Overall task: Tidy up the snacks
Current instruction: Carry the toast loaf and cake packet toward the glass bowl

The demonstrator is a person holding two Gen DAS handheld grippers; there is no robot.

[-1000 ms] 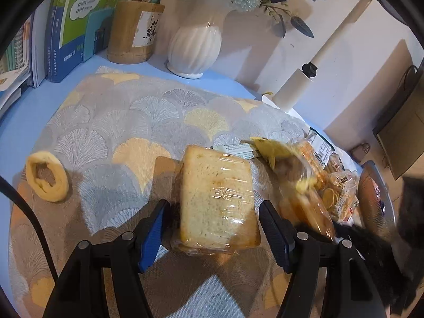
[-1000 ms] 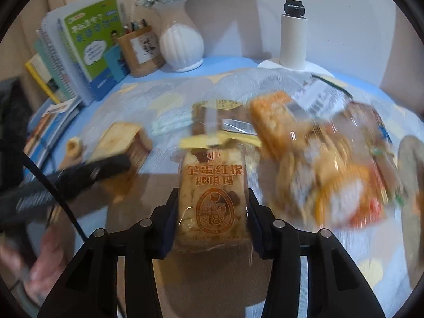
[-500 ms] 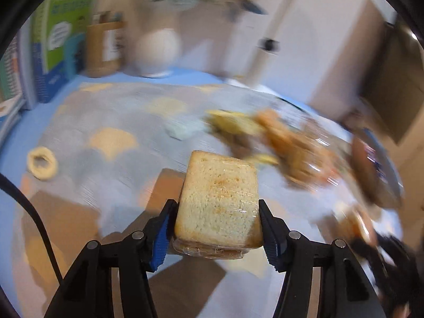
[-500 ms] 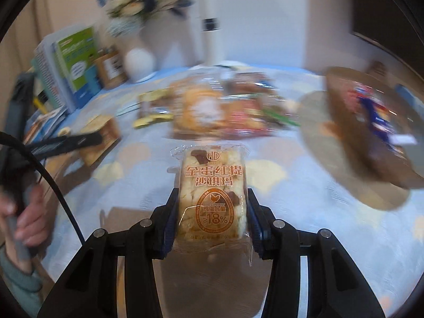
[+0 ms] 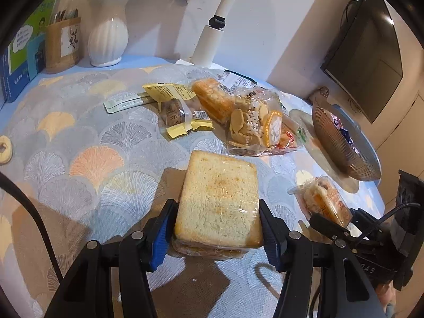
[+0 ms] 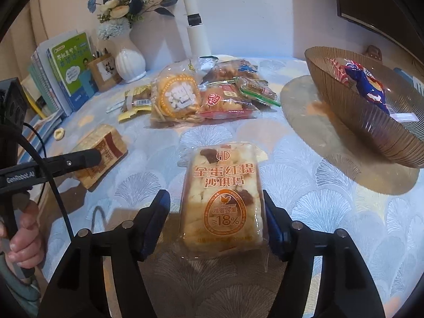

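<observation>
My left gripper (image 5: pixel 216 228) is shut on a plastic-wrapped slice of toast bread (image 5: pixel 218 201), held just above the table. It also shows in the right wrist view (image 6: pixel 99 155). My right gripper (image 6: pixel 216 217) has its jaws spread around a wrapped sachima cake (image 6: pixel 222 198) with orange print; the left finger stands apart from the pack, the right one touches it. The cake also shows in the left wrist view (image 5: pixel 322 201). A pile of bagged snacks (image 5: pixel 251 122) (image 6: pixel 201 98) lies mid-table. A ribbed brown bowl (image 6: pixel 371 122) (image 5: pixel 341 143) at the right holds wrapped snacks.
A white vase (image 5: pixel 107 39), wooden pen holder (image 5: pixel 62 43), books (image 6: pixel 69 71) and a white lamp post (image 5: pixel 212 42) stand along the back. A small ring-shaped item (image 5: pixel 4 149) lies at the left. A patterned cloth (image 5: pixel 92 143) covers the table.
Both grippers swung right toward the bowl carrying their packs. The left gripper closed on the toast one second ago. The right gripper's jaws have now opened wider around the sachima cake.
</observation>
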